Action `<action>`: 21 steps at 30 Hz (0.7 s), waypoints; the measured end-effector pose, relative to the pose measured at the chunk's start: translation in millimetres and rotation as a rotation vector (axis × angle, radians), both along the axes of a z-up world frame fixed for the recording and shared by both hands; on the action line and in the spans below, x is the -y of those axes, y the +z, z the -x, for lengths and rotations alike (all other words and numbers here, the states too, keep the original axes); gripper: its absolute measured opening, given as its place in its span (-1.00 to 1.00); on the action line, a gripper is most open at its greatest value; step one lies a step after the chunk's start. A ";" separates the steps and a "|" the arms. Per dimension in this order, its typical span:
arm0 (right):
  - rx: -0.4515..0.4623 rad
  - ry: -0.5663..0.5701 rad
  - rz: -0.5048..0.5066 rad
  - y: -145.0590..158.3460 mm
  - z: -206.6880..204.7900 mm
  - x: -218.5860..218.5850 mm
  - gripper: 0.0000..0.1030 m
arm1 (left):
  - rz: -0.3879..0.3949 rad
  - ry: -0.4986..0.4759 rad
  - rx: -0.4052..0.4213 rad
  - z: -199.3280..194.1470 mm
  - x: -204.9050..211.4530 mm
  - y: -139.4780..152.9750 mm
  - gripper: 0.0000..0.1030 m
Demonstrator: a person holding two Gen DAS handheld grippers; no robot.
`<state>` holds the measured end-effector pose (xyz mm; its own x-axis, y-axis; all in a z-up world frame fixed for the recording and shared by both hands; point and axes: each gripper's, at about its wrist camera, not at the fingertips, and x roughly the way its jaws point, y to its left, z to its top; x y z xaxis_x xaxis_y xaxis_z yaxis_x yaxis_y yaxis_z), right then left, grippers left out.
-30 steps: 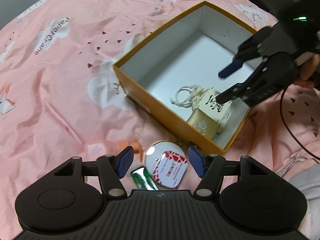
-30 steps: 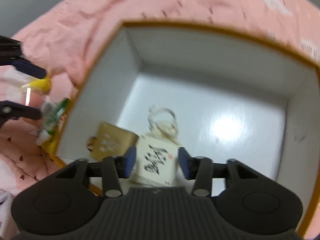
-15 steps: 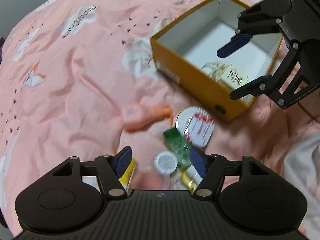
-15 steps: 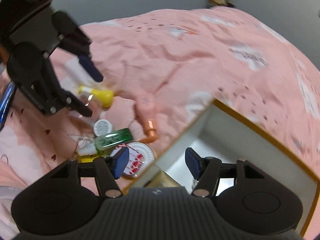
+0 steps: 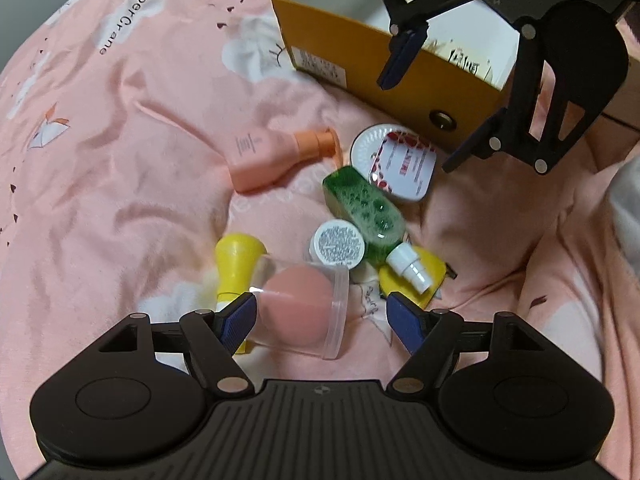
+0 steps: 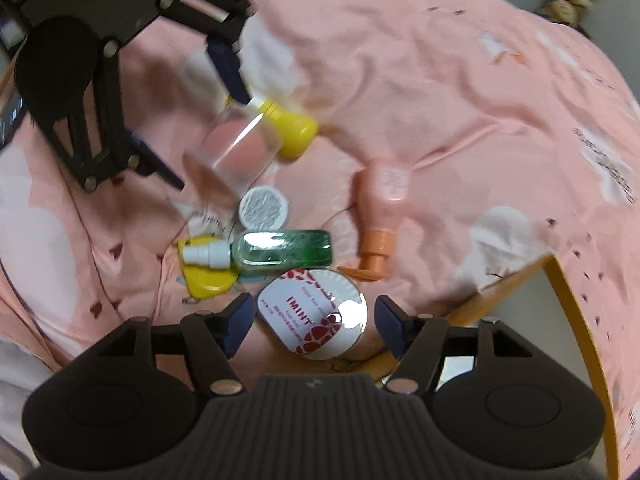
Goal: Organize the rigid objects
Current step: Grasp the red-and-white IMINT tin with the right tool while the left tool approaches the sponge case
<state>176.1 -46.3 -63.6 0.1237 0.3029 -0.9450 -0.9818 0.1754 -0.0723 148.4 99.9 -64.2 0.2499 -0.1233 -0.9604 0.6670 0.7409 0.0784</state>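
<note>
My left gripper (image 5: 322,318) is open around a clear case holding a pink sponge (image 5: 298,310), which lies on the bed. My right gripper (image 6: 314,322) is open just above a round white mint tin (image 6: 316,314), empty; it also shows in the left wrist view (image 5: 420,120). Near the tin lie a green bottle (image 5: 366,210), a small round jar (image 5: 339,243), a yellow-capped bottle (image 5: 236,264), a flat yellow item (image 5: 416,276) and a peach pump bottle (image 5: 272,154). The yellow box (image 5: 384,80) holds a white cube with black writing (image 5: 468,60).
Everything lies on a wrinkled pink bedspread (image 5: 120,160) with white cloud prints. The box edge (image 6: 560,280) is at my right gripper's right side. A grey-white cloth (image 5: 626,208) lies at the far right.
My right gripper let go of the white cube in the box, came out and moved over the mint tin. My left gripper pulled back from the box and closed in around the sponge case.
</note>
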 end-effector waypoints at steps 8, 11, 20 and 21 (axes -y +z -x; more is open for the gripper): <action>-0.024 0.131 0.119 -31.0 3.2 -22.8 0.12 | 0.023 -0.006 -0.003 -4.4 -4.3 -5.7 0.55; -0.030 0.145 0.145 -38.5 1.1 -28.3 0.12 | 0.024 -0.032 -0.013 -4.2 -2.6 -8.1 0.53; -0.040 0.184 0.195 -53.9 -2.6 -36.2 0.11 | -0.002 -0.034 0.001 -16.4 -3.6 -23.4 0.60; -0.038 0.181 0.201 -55.7 -3.1 -36.6 0.11 | 0.004 -0.037 0.000 -18.2 -4.3 -24.0 0.61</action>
